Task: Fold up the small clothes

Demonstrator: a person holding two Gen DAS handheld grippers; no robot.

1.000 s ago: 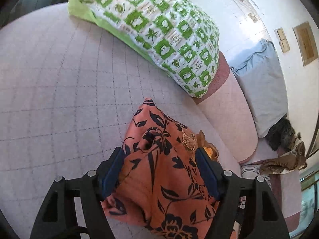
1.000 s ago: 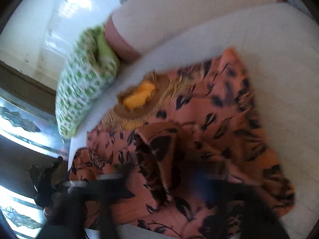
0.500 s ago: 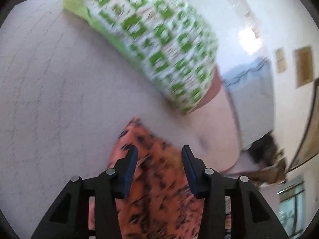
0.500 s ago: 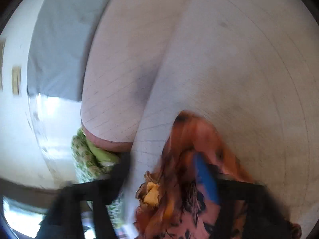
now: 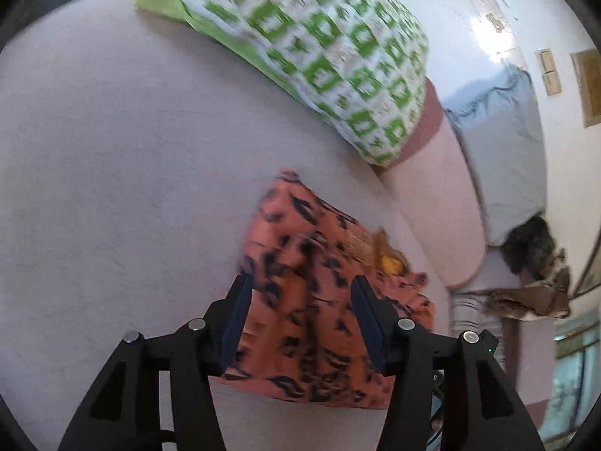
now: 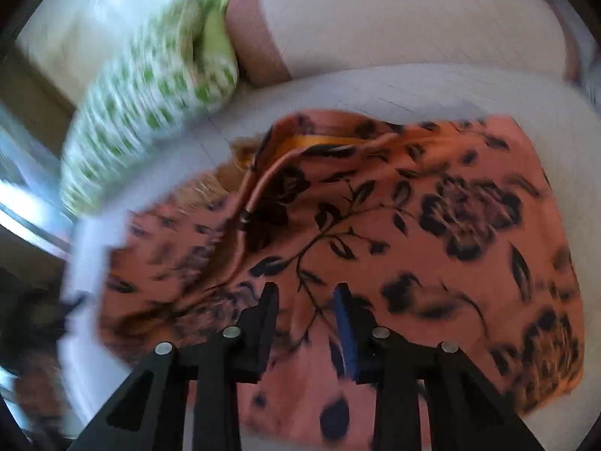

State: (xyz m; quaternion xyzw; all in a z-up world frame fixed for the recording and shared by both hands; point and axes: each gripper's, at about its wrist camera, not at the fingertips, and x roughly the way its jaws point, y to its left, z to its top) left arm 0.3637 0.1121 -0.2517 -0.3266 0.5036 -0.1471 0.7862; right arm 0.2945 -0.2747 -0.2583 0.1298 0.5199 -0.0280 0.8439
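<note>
An orange garment with black floral print lies folded on the pale bed sheet; a yellow inner lining shows at its far edge. My left gripper is open above its near part, holding nothing. In the right wrist view the same garment spreads wide, with a fold ridge running left of centre. My right gripper is open just above the cloth, and no cloth is pinched between the jaws.
A green-and-white patterned pillow lies at the head of the bed, also in the right wrist view. A pink bolster and a grey-blue pillow sit to the right. Dark clutter lies beyond.
Both grippers let go of the garment and pulled back. The cloth, bunched between the left jaws a second ago, now lies flatter and folded on the sheet.
</note>
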